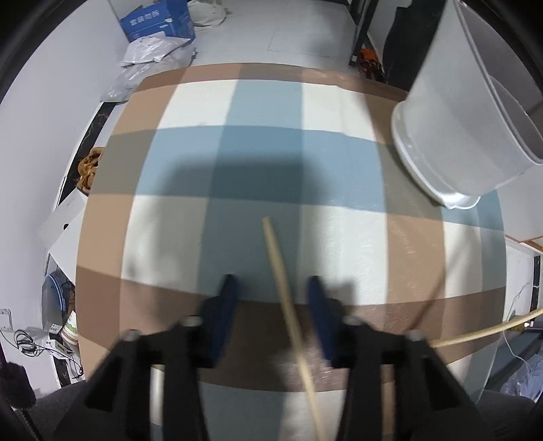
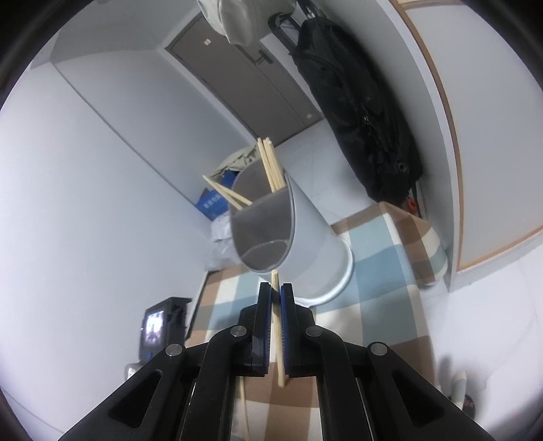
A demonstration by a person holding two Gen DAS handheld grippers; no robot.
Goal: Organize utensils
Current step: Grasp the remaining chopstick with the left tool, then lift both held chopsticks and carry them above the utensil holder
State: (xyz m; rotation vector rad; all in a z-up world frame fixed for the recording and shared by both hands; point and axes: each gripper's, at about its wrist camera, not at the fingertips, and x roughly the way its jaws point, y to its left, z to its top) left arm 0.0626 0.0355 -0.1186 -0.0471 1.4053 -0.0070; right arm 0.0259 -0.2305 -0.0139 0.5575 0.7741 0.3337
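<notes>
In the left wrist view my left gripper [image 1: 272, 288] points straight down at the checked tablecloth [image 1: 258, 108]. A pale wooden chopstick [image 1: 278, 268] lies on the cloth between its blue fingers [image 1: 227, 298], and neither pad touches it. Another chopstick [image 1: 492, 330] reaches in from the right edge. In the right wrist view my right gripper [image 2: 275, 288] is shut on a chopstick [image 2: 276, 325], whose tip sits just below the rim of the white utensil holder [image 2: 315, 244]. Several chopsticks [image 2: 271, 166] stand in the holder's far compartment. The same holder [image 1: 458, 118] shows at the upper right in the left wrist view.
Beyond the table's far edge lie a blue cardboard box [image 1: 157, 20] and grey plastic bags [image 1: 149, 57] on the floor. A black bag [image 2: 356, 112] hangs by the wall near a grey door [image 2: 254, 84]. A person's foot [image 2: 461, 393] is at the lower right.
</notes>
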